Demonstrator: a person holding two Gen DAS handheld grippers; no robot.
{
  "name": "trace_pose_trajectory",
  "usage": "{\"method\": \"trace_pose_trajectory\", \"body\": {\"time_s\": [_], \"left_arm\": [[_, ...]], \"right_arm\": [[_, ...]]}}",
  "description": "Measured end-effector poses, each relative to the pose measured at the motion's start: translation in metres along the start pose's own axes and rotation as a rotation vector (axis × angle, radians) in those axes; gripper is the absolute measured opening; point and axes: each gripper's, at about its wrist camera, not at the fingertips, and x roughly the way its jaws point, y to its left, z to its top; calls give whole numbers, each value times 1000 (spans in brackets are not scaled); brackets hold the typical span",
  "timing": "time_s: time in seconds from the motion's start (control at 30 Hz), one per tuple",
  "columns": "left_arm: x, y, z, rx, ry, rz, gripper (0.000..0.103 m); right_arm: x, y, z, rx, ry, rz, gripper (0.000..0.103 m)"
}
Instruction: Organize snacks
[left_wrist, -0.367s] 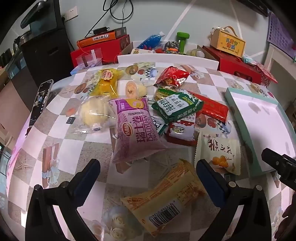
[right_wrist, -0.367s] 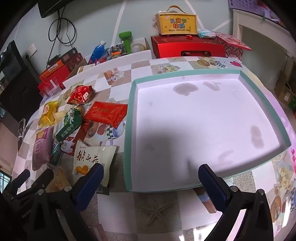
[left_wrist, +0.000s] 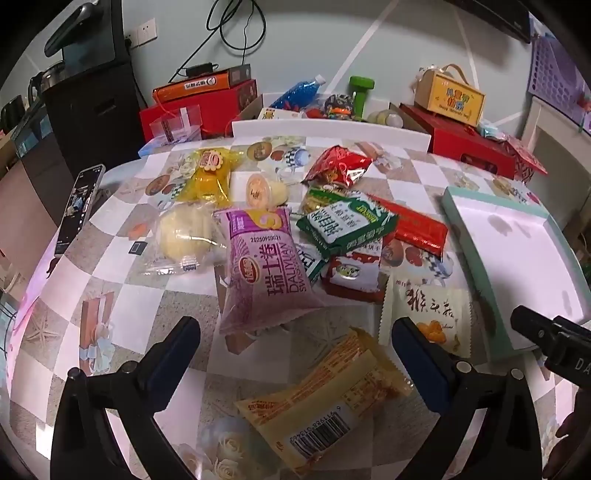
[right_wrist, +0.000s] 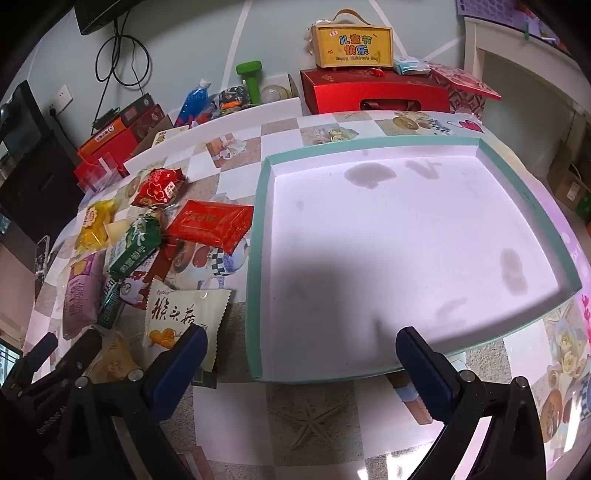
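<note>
A pile of snack packs lies on the checkered table. In the left wrist view my left gripper (left_wrist: 295, 345) is open, with a yellow wafer pack (left_wrist: 328, 398) between its fingers on the table. Beyond it lie a purple Swiss-roll bag (left_wrist: 264, 266), a cream pack (left_wrist: 428, 314), a green pack (left_wrist: 347, 223), a flat red pack (left_wrist: 410, 225) and a yellow pack (left_wrist: 210, 177). My right gripper (right_wrist: 301, 345) is open and empty over the near edge of the shallow teal-rimmed box (right_wrist: 256, 258), whose white floor is bare. The cream pack (right_wrist: 181, 317) lies left of the box.
A phone (left_wrist: 77, 206) lies at the table's left edge. Red boxes (right_wrist: 373, 92), a yellow gift box (right_wrist: 351, 44), a blue bottle (right_wrist: 194, 99) and a green dumbbell (right_wrist: 251, 79) stand behind the table. The right gripper's body (left_wrist: 554, 339) shows at the left view's right edge.
Both grippers have barely moved; the left one has edged slightly closer to the yellow wafer pack. Nothing was picked up or let go.
</note>
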Motion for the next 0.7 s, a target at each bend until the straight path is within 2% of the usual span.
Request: {"method": "trace_pose_trajectory", "body": {"time_s": [0.7], "left_arm": [[-5,-3,1,5,-34,7,103]], "right_arm": [[3,-1,-1,8,5,7,103]]}}
